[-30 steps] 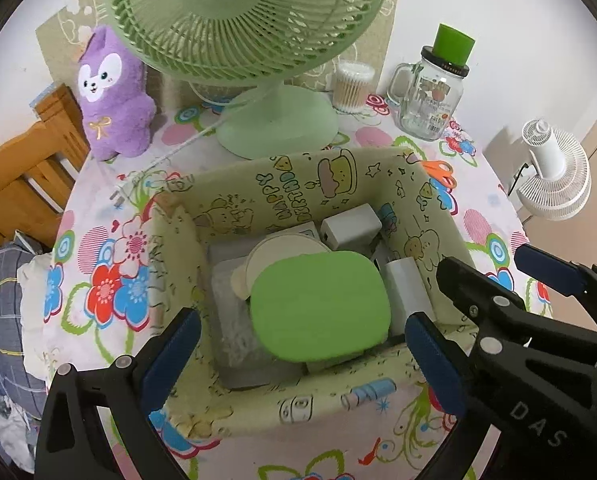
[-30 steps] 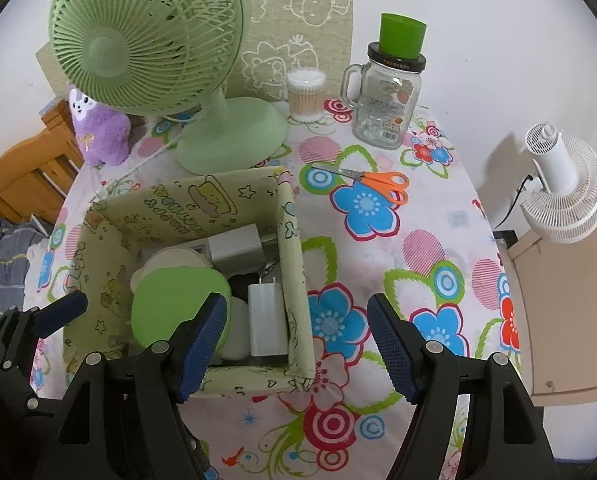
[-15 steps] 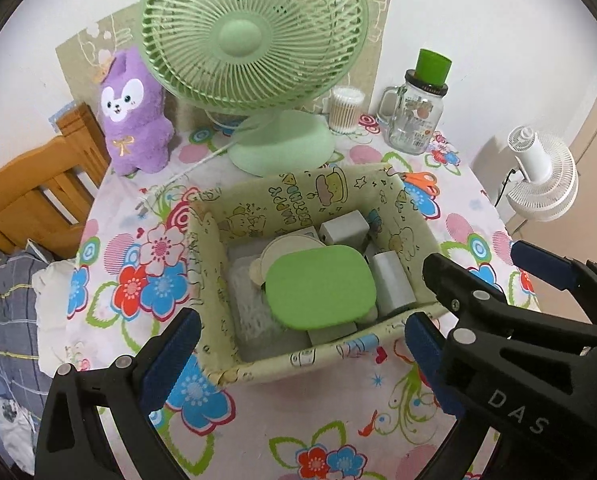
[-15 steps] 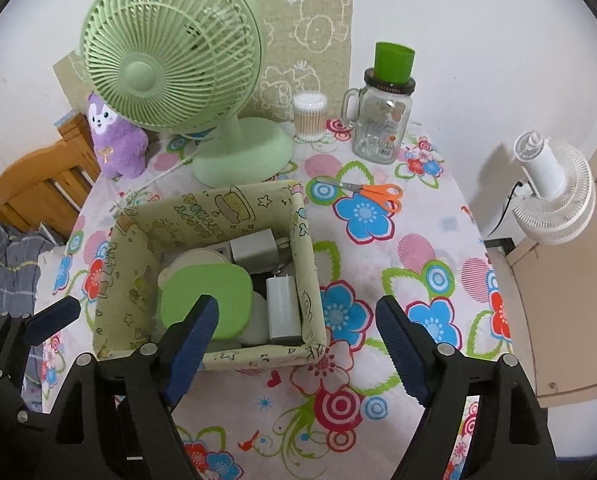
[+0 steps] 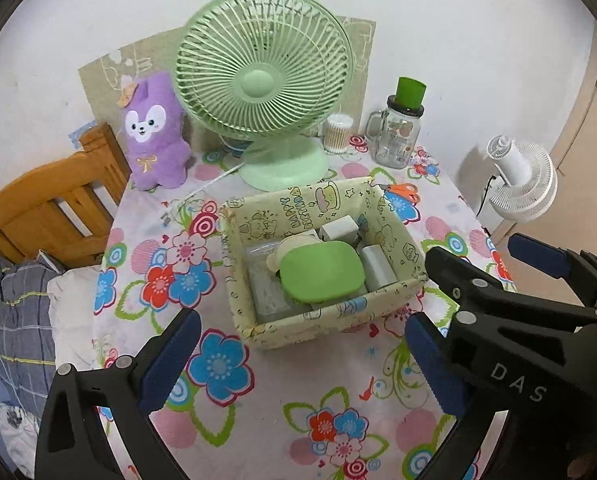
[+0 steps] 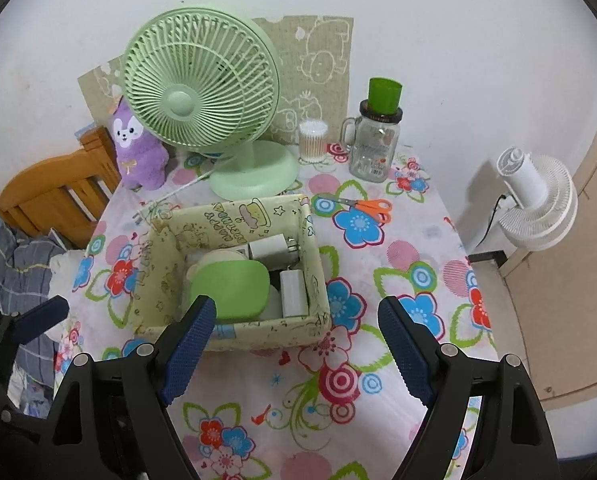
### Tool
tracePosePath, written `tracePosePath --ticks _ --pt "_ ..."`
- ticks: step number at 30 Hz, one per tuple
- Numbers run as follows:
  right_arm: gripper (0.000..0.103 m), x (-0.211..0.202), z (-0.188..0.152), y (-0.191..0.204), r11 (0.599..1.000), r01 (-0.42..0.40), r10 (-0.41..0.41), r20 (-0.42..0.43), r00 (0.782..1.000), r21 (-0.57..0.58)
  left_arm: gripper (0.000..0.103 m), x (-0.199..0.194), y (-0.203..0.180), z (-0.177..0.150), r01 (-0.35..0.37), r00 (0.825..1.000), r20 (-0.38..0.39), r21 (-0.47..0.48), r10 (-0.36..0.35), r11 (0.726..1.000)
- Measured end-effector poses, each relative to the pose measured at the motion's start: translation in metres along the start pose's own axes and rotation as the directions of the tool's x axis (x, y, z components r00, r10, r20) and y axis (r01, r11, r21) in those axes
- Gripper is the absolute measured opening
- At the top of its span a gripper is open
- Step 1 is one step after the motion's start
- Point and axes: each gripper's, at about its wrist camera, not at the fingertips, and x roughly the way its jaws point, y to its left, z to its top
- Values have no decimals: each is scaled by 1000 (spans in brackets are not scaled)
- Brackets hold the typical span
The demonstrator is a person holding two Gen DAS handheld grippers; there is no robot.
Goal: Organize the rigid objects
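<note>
A pale yellow cartoon-print fabric box (image 5: 330, 316) (image 6: 258, 332) stands mid-table. It holds a green rounded case (image 5: 322, 270) (image 6: 230, 288), white chargers (image 5: 338, 228) (image 6: 292, 292) and a round cream item (image 5: 294, 244). My left gripper (image 5: 298, 356) is open and empty, held back above the table's near side. My right gripper (image 6: 294, 340) is open and empty too, just in front of the box. Orange scissors (image 6: 368, 206) (image 5: 404, 190) lie on the tablecloth right of the box.
A green desk fan (image 5: 266, 80) (image 6: 202, 92), purple plush (image 5: 154, 132), cotton-swab tub (image 6: 312, 140) and a glass jar with a green cup on it (image 6: 374, 140) stand along the wall. A wooden chair (image 5: 50, 204) is at left. A white fan (image 6: 538, 196) stands beyond the table's right edge.
Both grippers have pulled back and up from the box, which now looks smaller and farther. Both stay open and empty. The box contents have not moved.
</note>
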Motion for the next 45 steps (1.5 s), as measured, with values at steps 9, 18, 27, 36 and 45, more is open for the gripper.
tracePosePath --ticks 9,18,27,36,45 --pt "85 -42 -15 2 999 26 -27 50 998 23 103 -34 9 -13 3 999 42 20 -4 1000" --pt "86 -75 -21 -6 999 13 -17 93 996 47 103 -63 4 -17 -9 997 71 9 8 1000" --pt "86 -116 -16 -27 1000 7 -12 150 989 29 103 -102 -1 -16 -48 992 113 -67 55 997" --pt "86 -139 -17 -37 1000 1 -3 196 981 7 103 -127 -2 -20 -97 983 144 -137 117 986" --pt "90 -163 -26 -44 1000 11 -14 217 976 18 103 -148 -12 -26 -47 981 179 -122 69 991"
